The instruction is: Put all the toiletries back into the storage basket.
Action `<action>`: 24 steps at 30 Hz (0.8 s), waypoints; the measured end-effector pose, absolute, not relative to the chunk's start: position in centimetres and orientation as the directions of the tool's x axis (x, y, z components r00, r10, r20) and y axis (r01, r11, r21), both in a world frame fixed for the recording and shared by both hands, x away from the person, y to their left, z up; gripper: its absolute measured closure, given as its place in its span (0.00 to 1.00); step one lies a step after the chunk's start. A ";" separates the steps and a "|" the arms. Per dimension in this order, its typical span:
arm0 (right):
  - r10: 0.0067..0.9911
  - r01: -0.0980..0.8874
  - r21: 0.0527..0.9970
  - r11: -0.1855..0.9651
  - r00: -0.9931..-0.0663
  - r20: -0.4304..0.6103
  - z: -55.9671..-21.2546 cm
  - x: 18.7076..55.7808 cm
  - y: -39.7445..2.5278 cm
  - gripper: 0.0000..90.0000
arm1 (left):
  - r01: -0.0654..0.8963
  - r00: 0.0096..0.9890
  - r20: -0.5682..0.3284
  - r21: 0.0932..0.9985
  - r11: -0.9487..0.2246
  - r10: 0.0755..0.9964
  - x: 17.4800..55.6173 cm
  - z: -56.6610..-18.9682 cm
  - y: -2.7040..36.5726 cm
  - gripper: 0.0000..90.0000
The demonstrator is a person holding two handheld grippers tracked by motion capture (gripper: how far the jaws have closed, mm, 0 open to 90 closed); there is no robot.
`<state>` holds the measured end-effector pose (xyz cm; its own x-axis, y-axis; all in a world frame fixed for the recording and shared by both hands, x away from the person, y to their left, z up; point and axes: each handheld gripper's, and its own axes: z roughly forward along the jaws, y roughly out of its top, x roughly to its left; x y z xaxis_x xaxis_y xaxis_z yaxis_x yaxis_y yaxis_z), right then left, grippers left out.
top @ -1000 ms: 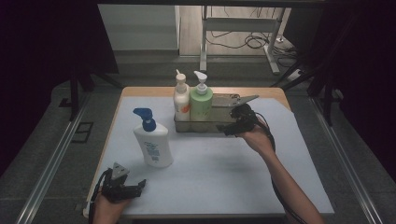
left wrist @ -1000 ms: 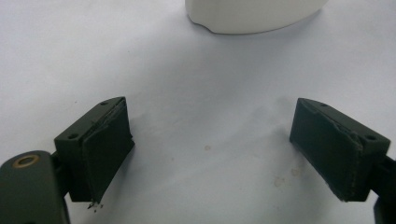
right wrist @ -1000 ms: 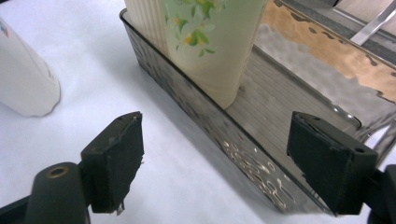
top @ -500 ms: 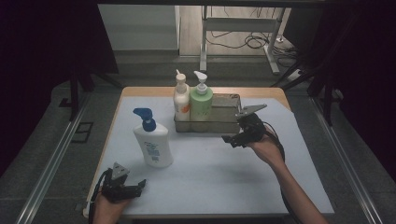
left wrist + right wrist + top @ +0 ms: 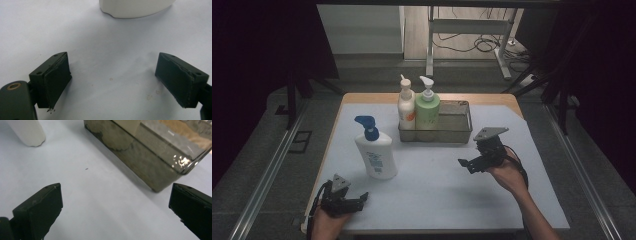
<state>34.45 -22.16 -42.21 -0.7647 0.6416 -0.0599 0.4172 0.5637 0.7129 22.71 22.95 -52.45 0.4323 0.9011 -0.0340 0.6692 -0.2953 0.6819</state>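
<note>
The metal tray (image 5: 460, 134) was my landmark: it sat at the far middle of the white mat (image 5: 437, 190), with the green pump bottle (image 5: 427, 109) and the cream-white bottle (image 5: 406, 107) upright inside its left end, touching or nearly so. The tray's right part lay bare.

My right gripper (image 5: 468, 164) hovered just in front of the tray's right front corner, apart from it, tongs spread wide with nothing between them. In the right gripper view that gripper (image 5: 115, 212) looked past its jaws at the tray's (image 5: 140, 157) shiny wall and rounded corner, with open mat between.

Left of the tray and nearer me stood the big white bottle with the blue pump (image 5: 374, 152), upright, well clear of the tray's wall.

My left gripper (image 5: 357, 200) sat far from the tray at the mat's near left edge, just in front of that bottle. In the left gripper view the gripper (image 5: 112, 82) had its tongs spread and empty, the bottle's white base (image 5: 136, 7) just ahead, untouched.

Plenty of open mat lay in front of the tray, between the two grippers, and off to its right.
</note>
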 end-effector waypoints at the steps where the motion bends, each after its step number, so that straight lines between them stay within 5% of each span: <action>1: 0.642 0.417 0.714 0.562 -0.765 -0.059 -42.4 34.3 -22.3 0.00 | 0.669 0.432 -0.034 0.682 -0.295 0.901 22.7 -52.4 23.0 0.14; 24: 0.680 0.489 0.691 0.533 -0.733 -0.006 -49.0 31.4 -24.8 0.00 | 0.675 0.436 -0.035 0.673 -0.301 0.899 22.9 -52.2 23.0 0.15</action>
<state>31.36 -24.81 -49.01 -0.7330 0.6802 -0.0060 0.4888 0.5328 0.6908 22.86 23.02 -52.19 0.4365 0.8990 -0.0353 0.6751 -0.3013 0.6734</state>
